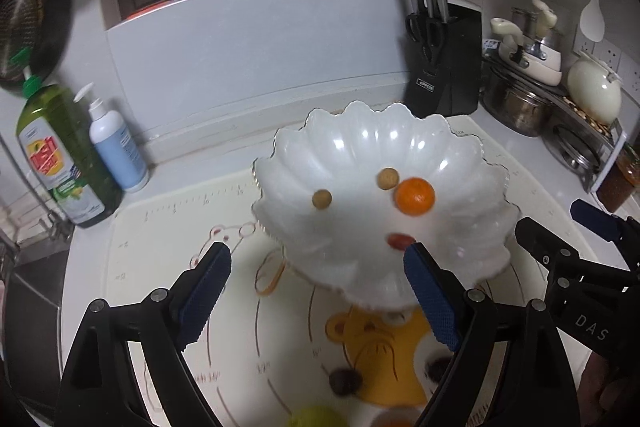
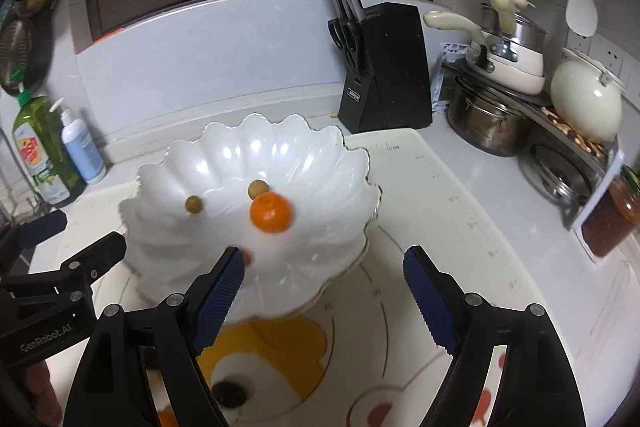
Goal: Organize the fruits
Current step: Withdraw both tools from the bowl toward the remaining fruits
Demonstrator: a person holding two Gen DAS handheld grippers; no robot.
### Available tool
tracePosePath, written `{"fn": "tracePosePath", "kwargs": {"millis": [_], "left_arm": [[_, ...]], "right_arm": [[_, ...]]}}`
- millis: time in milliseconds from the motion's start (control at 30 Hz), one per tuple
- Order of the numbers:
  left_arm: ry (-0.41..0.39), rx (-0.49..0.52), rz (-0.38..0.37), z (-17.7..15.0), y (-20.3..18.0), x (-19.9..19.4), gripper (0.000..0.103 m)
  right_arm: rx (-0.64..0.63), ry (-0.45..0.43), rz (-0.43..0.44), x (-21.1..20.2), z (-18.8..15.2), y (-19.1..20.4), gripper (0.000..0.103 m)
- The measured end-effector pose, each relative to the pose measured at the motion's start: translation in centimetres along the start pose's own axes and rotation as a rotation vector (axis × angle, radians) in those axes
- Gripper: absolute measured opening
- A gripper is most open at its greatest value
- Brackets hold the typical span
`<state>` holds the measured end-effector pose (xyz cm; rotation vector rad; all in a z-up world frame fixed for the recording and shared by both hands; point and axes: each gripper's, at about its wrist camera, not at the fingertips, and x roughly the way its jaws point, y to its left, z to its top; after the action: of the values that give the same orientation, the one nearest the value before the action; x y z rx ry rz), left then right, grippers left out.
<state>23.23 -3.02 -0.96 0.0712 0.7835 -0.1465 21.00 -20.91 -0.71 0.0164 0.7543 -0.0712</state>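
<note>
A white scalloped bowl (image 1: 460,163) stands on the printed mat; it also shows in the right wrist view (image 2: 304,155). In it lie an orange tangerine (image 1: 415,196) (image 2: 271,213), two small tan round fruits (image 1: 322,199) (image 1: 387,179) and a red fruit (image 1: 400,241), half hidden behind my finger. My left gripper (image 1: 318,263) is open and empty above the bowl's near rim. My right gripper (image 2: 324,267) is open and empty at the bowl's right near side. Dark fruits (image 1: 345,381), a green one (image 1: 316,419) and an orange one lie on the mat below.
A green detergent bottle (image 1: 60,155) and a white pump bottle (image 1: 116,147) stand at the left. A black knife block (image 2: 384,67) stands behind the bowl. Pots and a rack (image 2: 520,99) crowd the right side, with a jar (image 2: 616,215) at the edge.
</note>
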Motion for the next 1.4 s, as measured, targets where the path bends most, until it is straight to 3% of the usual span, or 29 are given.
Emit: {"fn": "tracePosePath", "kwargs": {"millis": [267,600,1400], "left_arm": [[-0.047,0.005,0.012,-2.5,0.1,-4.4,0.09],[-0.049,-0.012,0.011,-5.9,0.8,-7.6,0.09],[0.019,0.032,0.028,-14.5,1.1,-8.2,0.09]], "right_arm": [[0.013,-0.022,0.017,-4.0,-2.6,0.3,0.082],[-0.014,-0.046,0.033,-7.4,-4.9,1.4,0.082],[-0.127,0.017,0.08,-8.1,-12.9,3.8,0.082]]}}
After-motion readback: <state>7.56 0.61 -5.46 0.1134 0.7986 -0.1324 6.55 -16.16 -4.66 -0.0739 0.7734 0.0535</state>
